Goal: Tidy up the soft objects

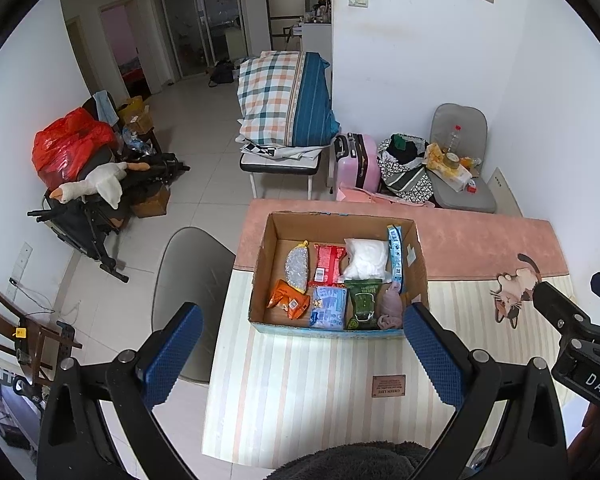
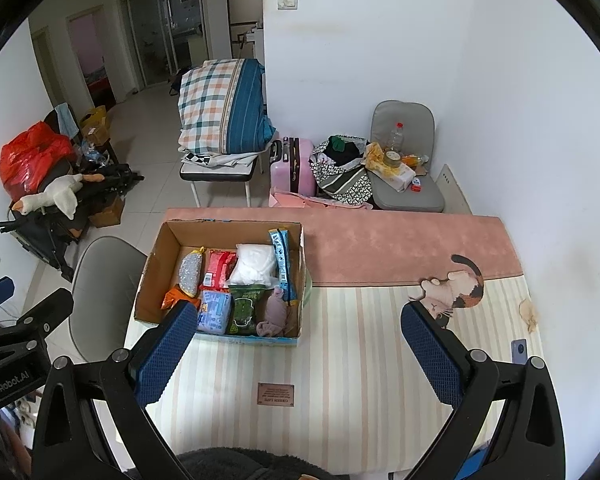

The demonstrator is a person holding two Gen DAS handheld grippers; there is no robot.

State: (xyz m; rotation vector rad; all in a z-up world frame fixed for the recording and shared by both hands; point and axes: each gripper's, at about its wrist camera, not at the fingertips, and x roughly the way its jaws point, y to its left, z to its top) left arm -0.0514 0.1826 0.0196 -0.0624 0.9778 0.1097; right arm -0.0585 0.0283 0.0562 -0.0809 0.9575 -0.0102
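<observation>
Cardboard box (image 1: 418, 276) of soft packets sits on the striped table mat (image 1: 300, 392) just beyond the left gripper (image 1: 302, 350), jaws wide apart and empty — from the right wrist, the right gripper (image 2: 296, 354) likewise gapes, empty, box (image 2: 152, 276) ahead-left.

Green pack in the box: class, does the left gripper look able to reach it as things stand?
Probably yes. The left gripper is open and empty above the mat, the box is open-topped, and the green pack lies uncovered near the front wall, though neighbours crowd it.
</observation>
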